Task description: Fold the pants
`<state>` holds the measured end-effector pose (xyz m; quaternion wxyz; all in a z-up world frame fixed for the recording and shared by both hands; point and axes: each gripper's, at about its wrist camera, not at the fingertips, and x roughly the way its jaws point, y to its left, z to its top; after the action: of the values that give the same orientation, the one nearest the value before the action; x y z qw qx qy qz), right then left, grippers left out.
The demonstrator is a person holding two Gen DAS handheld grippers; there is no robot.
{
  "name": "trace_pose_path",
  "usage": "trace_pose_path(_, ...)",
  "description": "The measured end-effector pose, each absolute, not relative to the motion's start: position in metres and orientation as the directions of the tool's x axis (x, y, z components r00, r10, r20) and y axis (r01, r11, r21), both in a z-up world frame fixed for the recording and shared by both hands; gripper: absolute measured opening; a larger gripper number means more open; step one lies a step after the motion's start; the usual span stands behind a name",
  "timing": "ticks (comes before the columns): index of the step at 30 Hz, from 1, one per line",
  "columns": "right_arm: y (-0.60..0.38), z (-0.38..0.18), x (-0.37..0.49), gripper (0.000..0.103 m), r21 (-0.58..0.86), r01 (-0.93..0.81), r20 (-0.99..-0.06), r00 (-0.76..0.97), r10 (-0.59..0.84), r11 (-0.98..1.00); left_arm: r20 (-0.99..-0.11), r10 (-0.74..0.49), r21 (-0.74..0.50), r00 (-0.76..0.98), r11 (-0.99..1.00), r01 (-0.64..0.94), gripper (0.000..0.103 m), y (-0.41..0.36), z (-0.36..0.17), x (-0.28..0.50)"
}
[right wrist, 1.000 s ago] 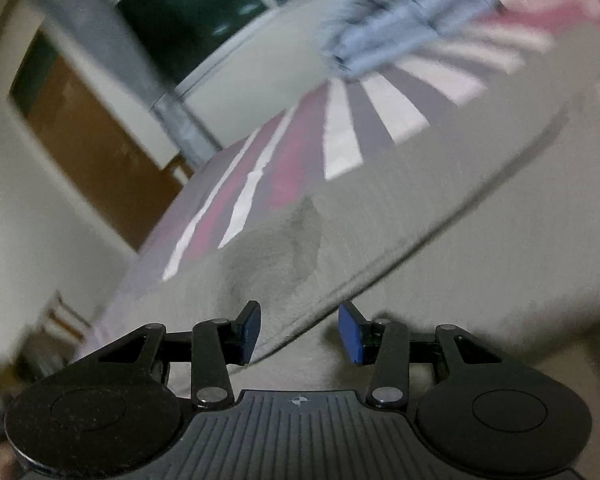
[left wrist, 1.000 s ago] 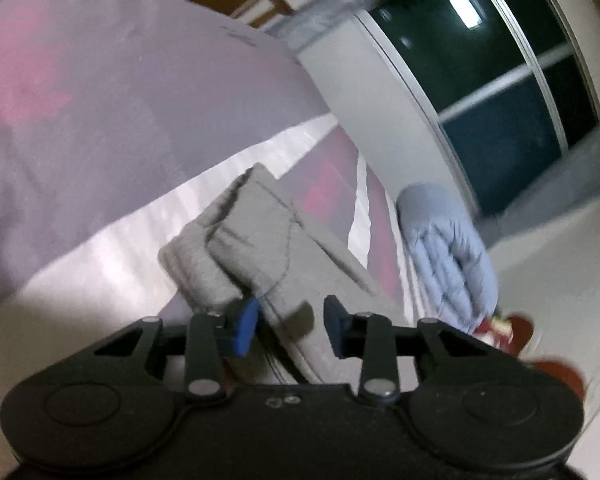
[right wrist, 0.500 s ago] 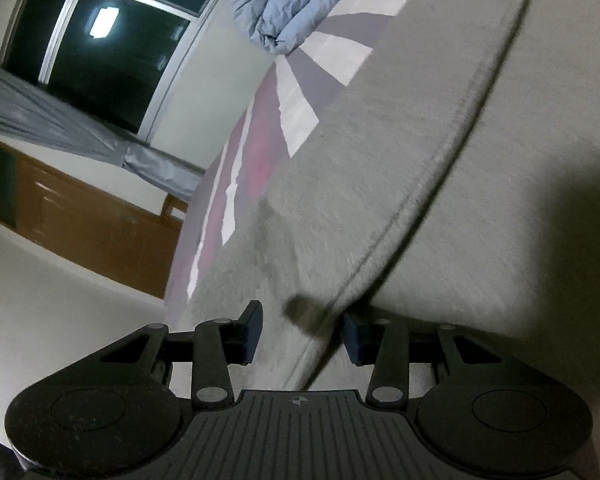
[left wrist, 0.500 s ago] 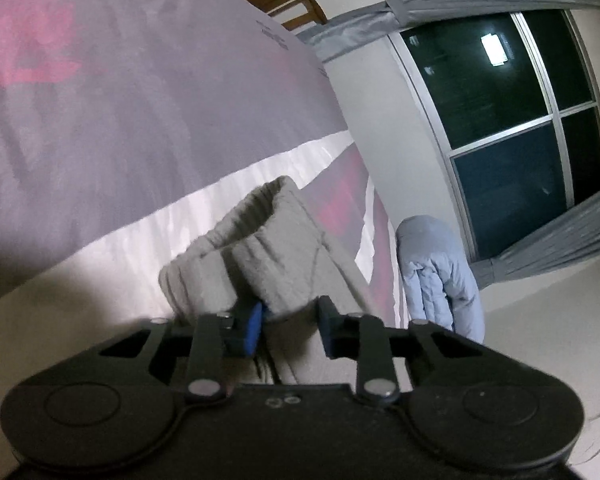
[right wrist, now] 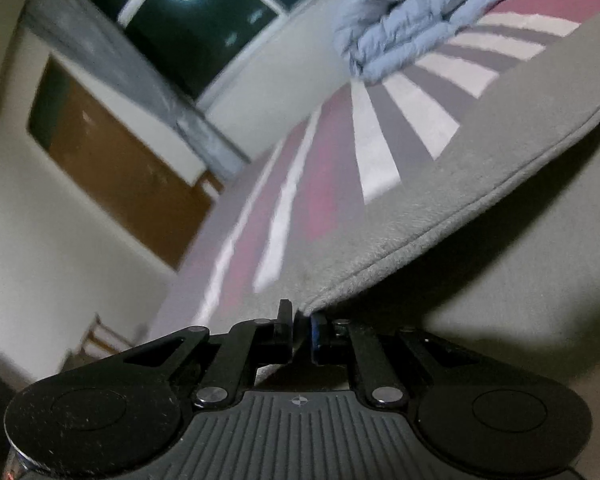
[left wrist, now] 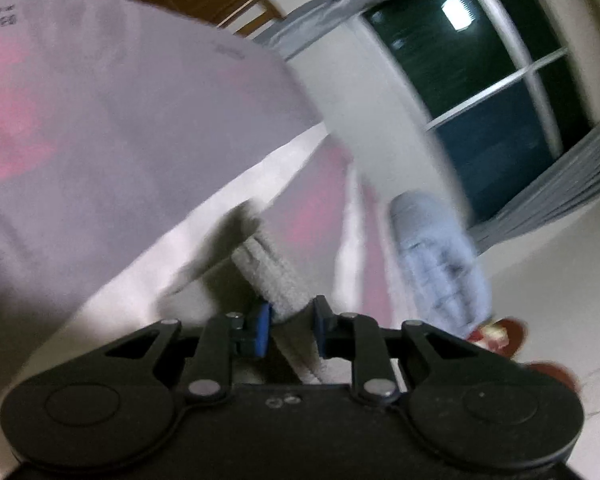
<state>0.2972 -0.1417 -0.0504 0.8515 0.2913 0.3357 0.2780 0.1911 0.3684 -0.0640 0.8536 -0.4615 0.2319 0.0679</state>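
Left wrist view: the left gripper (left wrist: 289,326) has just been closing and now pinches a thick, bunched end of the grey pants (left wrist: 274,280) between its blue pads, the cloth rising out of the jaws onto the striped bedspread (left wrist: 140,120). A folded pale blue quilt (left wrist: 440,264) lies farther along the bed, below the dark window (left wrist: 500,80). The picture is smeared, so how deep the cloth sits in the jaws cannot be told.

Right wrist view: the right gripper (right wrist: 301,332) has also just been closing; its jaws stand nearly together on the stitched edge of the pants (right wrist: 420,208), which stretches away to the right as a raised flap with shadow beneath it. Only a thin margin of hem seems to be caught.

That narrow bite is the risk, in my judgement: once the flap is carried over, the weight of the heavy fleece could pull the hem out of the right pads. If the two hands travel unevenly, the fold may land skewed or bunch, and the left side's thick wad could shed a layer.
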Motion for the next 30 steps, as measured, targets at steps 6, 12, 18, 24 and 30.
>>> trace_pose_path(6,-0.134,-0.104,0.288,0.008,0.685,-0.168,-0.521,0.566,0.639,0.708,-0.498,-0.104,-0.758,0.861,0.534,-0.374,0.011,0.365,-0.084,0.184)
trace_pose_path(12,-0.138,-0.068,0.266,0.009,0.654,-0.271,-0.447,0.616,0.649,0.707,-0.491,-0.060,-0.683,0.869,0.645,-0.341,0.011,0.353,-0.051,0.183)
trace_pose_path(18,-0.121,-0.113,0.267,0.009,0.641,-0.204,-0.549,0.552,0.628,0.740,-0.561,-0.049,-0.659,0.827,0.631,-0.409,0.014,0.354,-0.074,0.189)
trace_pose_path(24,-0.145,-0.093,0.250,0.038,0.653,-0.212,-0.506,0.591,0.628,0.727,-0.597,0.080,-0.543,0.798,0.693,-0.475,0.072,0.348,-0.055,0.167)
trace_pose_path(30,-0.207,-0.077,0.246,0.040,0.656,-0.193,-0.438,0.690,0.576,0.730,-0.527,0.114,-0.457,0.842,0.797,-0.394,0.072,0.298,-0.022,0.152)
